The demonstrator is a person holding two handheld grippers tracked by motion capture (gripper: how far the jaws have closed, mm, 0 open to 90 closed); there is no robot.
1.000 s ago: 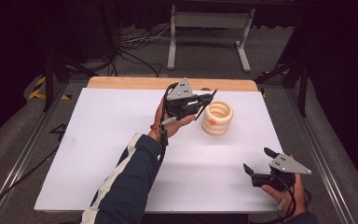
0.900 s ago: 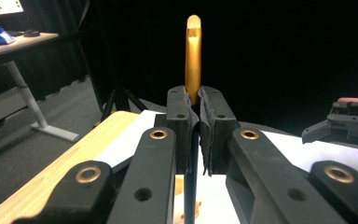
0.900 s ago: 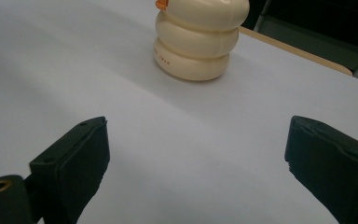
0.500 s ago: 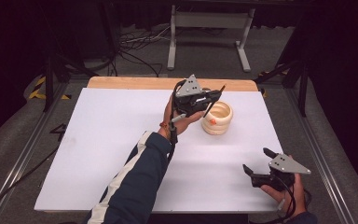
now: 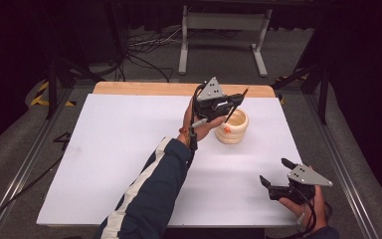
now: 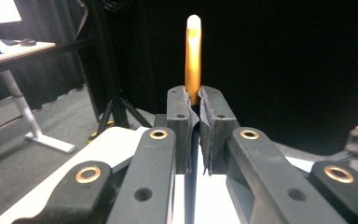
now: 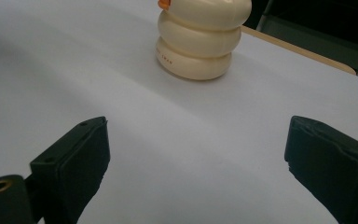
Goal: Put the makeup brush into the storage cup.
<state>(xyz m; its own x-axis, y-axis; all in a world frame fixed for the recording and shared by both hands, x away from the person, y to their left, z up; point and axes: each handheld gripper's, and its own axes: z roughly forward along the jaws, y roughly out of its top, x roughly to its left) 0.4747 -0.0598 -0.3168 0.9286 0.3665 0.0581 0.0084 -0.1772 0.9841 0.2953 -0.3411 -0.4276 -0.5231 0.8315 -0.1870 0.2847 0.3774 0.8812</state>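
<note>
Left claw (image 5: pixel 231 102) is clamped tight on a pencil (image 6: pixel 193 60), pads (image 6: pixel 179 122) squeezing the shaft from both sides; in the left claw view the yellow shaft with its pale tip stands straight up out of the jaws. Compared with a second ago the left claw is higher and further right: it was low, beside the cream holder (image 5: pixel 232 126), and now hangs above the holder's near-left rim with the pencil slanting up over the opening. My read: the pencil is lifted clear or held just over the mouth, so the step in hand is either pulling it out or lining it up to drop in; cannot tell which from this alone. Its lower end is hidden behind the hand.

Right claw (image 5: pixel 274 175) sits low at the near right of the white worktop (image 5: pixel 104 164), jaws wide apart, holding nothing, same spot as earlier, so it looks idle.

Holder is a ribbed, three-ring cream pot standing upright on the worktop, toward the far right. Something small and orange (image 5: pixel 226 129) shows at its near rim, also at the top edge of the right claw view (image 7: pixel 164 3). The rest of the inside is not visible.
</note>
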